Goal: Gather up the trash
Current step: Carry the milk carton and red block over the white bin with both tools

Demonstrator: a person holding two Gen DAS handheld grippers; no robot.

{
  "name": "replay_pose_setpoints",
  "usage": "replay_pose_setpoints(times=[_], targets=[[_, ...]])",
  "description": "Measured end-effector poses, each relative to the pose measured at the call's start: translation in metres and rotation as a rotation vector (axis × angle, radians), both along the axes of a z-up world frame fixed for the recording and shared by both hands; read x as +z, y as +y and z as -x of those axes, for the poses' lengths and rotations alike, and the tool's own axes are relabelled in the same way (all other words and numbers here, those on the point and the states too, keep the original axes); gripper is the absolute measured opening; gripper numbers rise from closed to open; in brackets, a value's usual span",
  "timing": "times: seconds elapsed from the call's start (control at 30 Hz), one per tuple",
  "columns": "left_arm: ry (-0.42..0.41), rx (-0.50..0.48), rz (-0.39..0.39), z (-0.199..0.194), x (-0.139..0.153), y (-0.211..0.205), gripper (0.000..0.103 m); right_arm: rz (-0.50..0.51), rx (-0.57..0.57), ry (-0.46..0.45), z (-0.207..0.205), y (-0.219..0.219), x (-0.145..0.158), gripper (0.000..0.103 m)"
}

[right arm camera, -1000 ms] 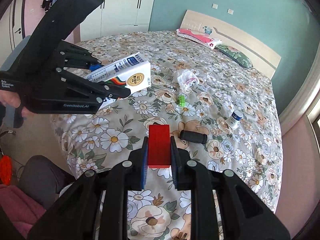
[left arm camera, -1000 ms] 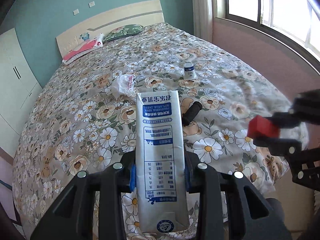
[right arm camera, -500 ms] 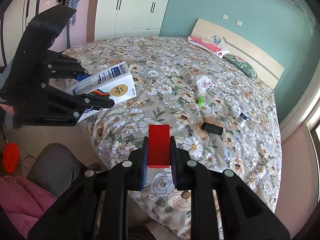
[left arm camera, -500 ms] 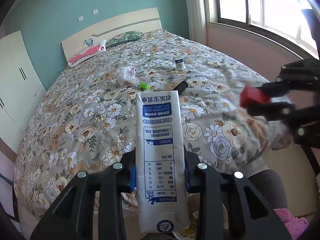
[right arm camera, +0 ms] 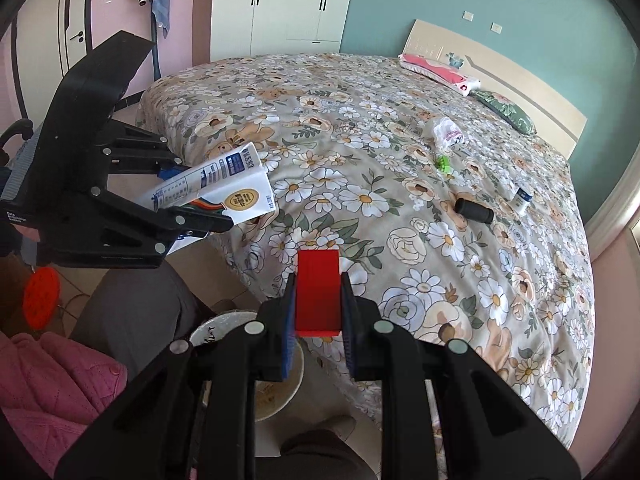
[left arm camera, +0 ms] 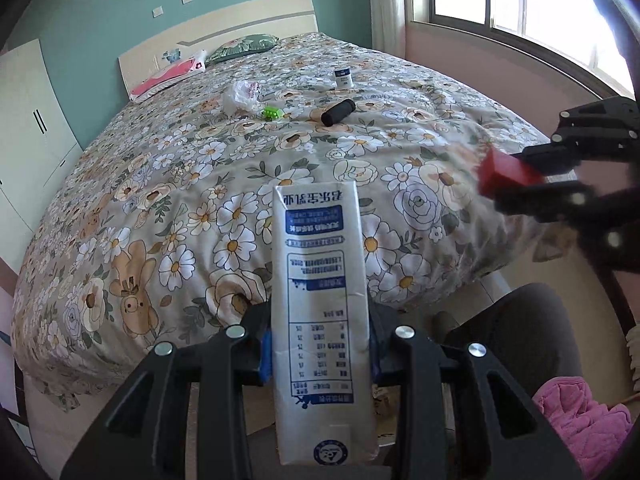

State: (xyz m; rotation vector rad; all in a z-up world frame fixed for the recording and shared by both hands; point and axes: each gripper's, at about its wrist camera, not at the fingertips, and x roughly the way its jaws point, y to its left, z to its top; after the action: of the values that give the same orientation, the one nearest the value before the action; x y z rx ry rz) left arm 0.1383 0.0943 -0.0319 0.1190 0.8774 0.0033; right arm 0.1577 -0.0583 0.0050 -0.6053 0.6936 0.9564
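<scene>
1. Floral bedspread (left arm camera: 200,208) carries a crumpled plastic bag (left arm camera: 240,96), black cylinder (left arm camera: 338,112) and small bottle (left arm camera: 343,78).
2. Left gripper (left arm camera: 318,344) clamps a tall milk carton (left arm camera: 320,320) off the bed.
3. Right gripper (right arm camera: 318,316) pinches a red block (right arm camera: 318,290) above a white bucket (right arm camera: 224,322).

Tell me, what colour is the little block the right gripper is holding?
Bright red. The block shows best in the right wrist view, pinched in the right gripper.

right claw (left arm camera: 516,184) blurred | bowl (right arm camera: 224,322) mostly hidden | carton (left arm camera: 320,320) print unreadable
</scene>
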Motion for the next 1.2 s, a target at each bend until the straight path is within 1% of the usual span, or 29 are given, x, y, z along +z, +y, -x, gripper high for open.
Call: replay_pose_setpoints(times=[0.2,0.57,0.8,0.93,1.2], targets=[[0.073,0.007,0.037,0.010,-0.040,0.001,0.036,0.028,-0.017,0.084,0.003,-0.001,-0.041,0.021],[0.196,0.029,0.093,0.018,-0.106,0.006,0.036,0.088,-0.023,0.190,0.003,0.004,-0.103,0.021],[0.285,0.039,0.131,0.015,-0.148,0.006,0.036,0.133,-0.016,0.272,0.004,0.012,-0.153,0.021],[0.330,0.030,0.132,0.011,-0.171,0.002,0.036,0.165,-0.017,0.317,0.006,0.017,-0.182,0.021],[0.424,0.034,0.163,-0.003,-0.219,-0.003,0.036,0.204,-0.053,0.449,0.004,0.022,-0.245,0.021]])
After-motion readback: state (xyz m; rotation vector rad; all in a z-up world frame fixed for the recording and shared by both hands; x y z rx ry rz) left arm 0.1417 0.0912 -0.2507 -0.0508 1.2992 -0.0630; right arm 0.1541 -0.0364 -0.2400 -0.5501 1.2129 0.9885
